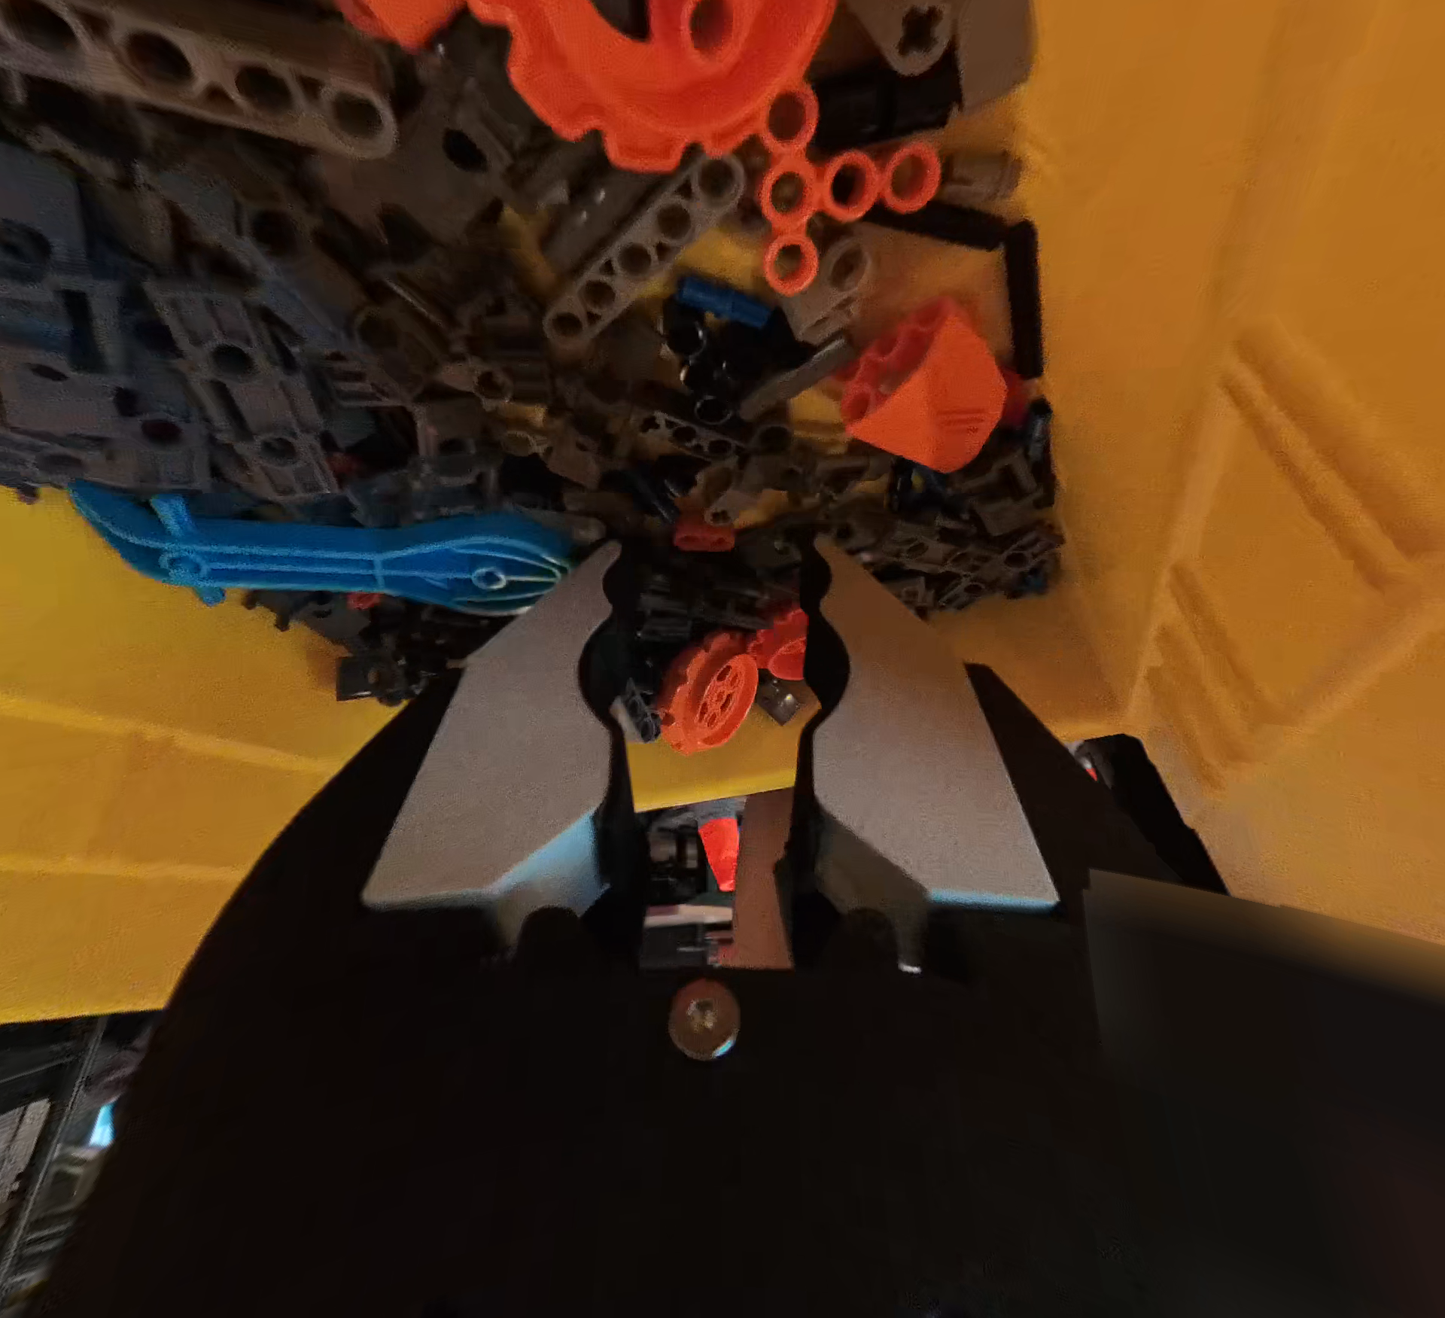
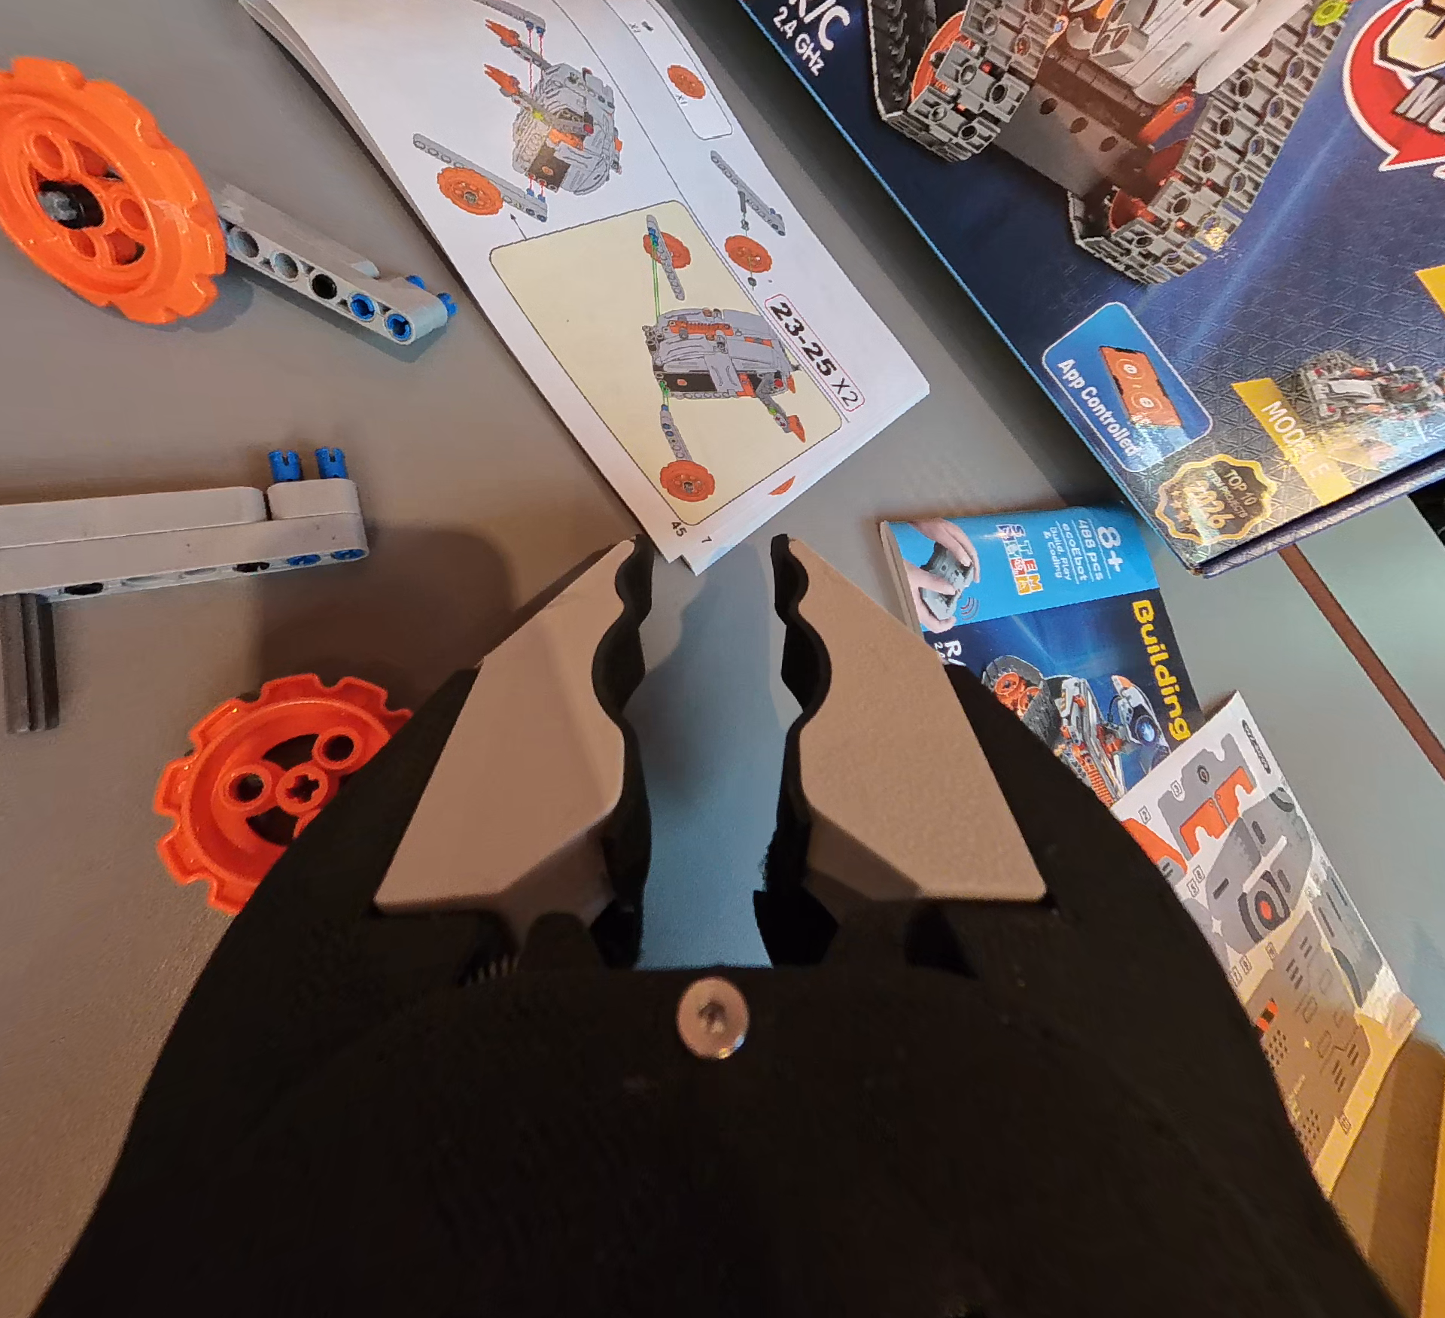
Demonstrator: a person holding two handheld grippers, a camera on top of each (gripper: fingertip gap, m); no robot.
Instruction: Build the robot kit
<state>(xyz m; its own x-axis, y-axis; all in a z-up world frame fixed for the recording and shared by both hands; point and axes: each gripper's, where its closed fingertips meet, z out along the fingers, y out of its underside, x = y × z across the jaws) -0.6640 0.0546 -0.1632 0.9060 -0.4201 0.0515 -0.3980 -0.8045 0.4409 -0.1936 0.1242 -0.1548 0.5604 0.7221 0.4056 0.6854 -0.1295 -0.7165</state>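
**A:** Jaws parted on our left gripper [image 1: 710,553], nothing between them, nose down in the yellow plastic bin [image 1: 1251,264] over a heap of loose building-set pieces. Nearest us is a small orange toothed plastic wheel [image 1: 710,703], right between the fingers.

**B:** Risk as we see it: pieces are packed tight, so closing could catch the dark pins beside the wheel, or skid off its round rim.

**A:** Our right gripper [image 2: 711,549] hangs spread and empty above the smooth grey tabletop [image 2: 485,420], its tips near the corner of the open white instruction booklet [image 2: 625,248].

**B:** Left of it, two grey holed beams with blue pins [image 2: 180,537]; far right, the blue printed cardboard box [image 2: 1095,225]. We see nothing of the room beyond.
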